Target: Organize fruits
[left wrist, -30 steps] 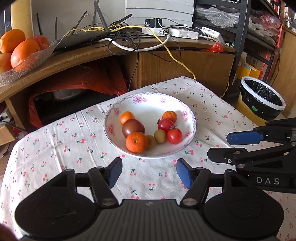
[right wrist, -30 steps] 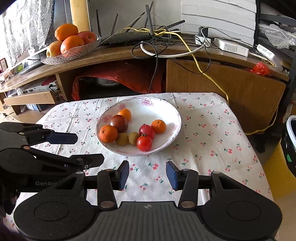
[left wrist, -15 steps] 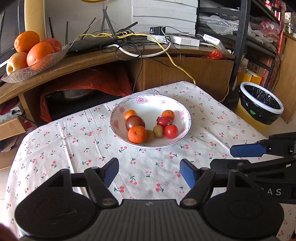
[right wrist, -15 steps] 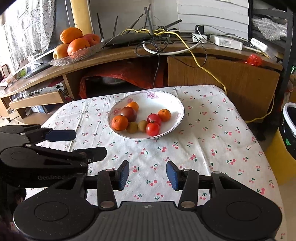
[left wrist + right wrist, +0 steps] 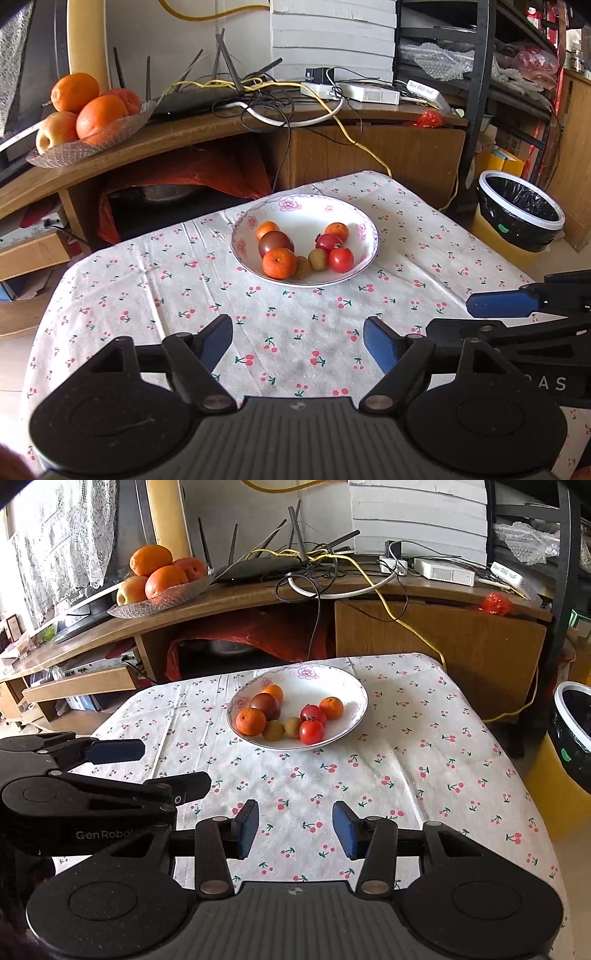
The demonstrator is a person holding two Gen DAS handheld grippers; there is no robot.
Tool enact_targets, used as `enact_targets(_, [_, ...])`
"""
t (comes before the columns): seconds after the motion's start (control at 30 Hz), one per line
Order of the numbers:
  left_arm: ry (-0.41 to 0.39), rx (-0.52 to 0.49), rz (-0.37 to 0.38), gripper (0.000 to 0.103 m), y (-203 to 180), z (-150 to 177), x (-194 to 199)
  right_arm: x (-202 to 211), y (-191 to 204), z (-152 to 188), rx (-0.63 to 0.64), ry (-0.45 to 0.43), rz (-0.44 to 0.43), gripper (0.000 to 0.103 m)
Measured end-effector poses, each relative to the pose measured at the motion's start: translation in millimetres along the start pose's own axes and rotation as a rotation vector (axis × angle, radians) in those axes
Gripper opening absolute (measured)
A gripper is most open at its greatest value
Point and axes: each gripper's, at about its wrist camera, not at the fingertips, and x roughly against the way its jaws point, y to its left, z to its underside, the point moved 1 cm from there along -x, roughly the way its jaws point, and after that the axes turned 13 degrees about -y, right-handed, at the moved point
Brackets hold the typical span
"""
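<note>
One white bowl (image 5: pixel 364 230) with pink flowers on its rim stands on the cherry-print tablecloth (image 5: pixel 147 295), toward the far middle of the table, and all the loose fruit lies inside it. Counted there: three small oranges, the nearest (image 5: pixel 279 263) at the front left, one (image 5: pixel 267 229) at the back left and one (image 5: pixel 337 232) at the back right; one dark purplish tomato (image 5: pixel 275 242) between the two left oranges; two red tomatoes (image 5: pixel 334 253) touching each other on the right; and two small brownish-green fruits (image 5: pixel 309 262) side by side at the front. That makes eight pieces. The left gripper (image 5: pixel 298 345) hovers over the near edge of the table with its two blue-padded jaws spread wide and nothing between them. The right gripper (image 5: pixel 295 829) hangs beside it, well short of the bowl, its jaws also apart and empty, though set somewhat narrower. On the wooden shelf behind, a glass dish (image 5: pixel 92 146) carries more oranges and an apple.
</note>
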Motion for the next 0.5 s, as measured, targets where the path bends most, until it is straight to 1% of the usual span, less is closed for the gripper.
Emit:
enact_targets(0.2, [-0.015,0.018,-0.008,0.09,0.6,2.3,9.5,8.8,3.5,2.0,-0.005,-0.013,0.0,0.041])
enact_targets(0.33, [-0.019,0.016,-0.02,0.094,-0.3,5.5,15.7,14.9,5.8,4.5,-0.004,-0.016,0.002,0.041])
enact_targets(0.5, [-0.018,0.025,-0.024,0.096,-1.7,10.2,23.5,23.1,8.8,8.5,0.001,-0.02,0.005,0.041])
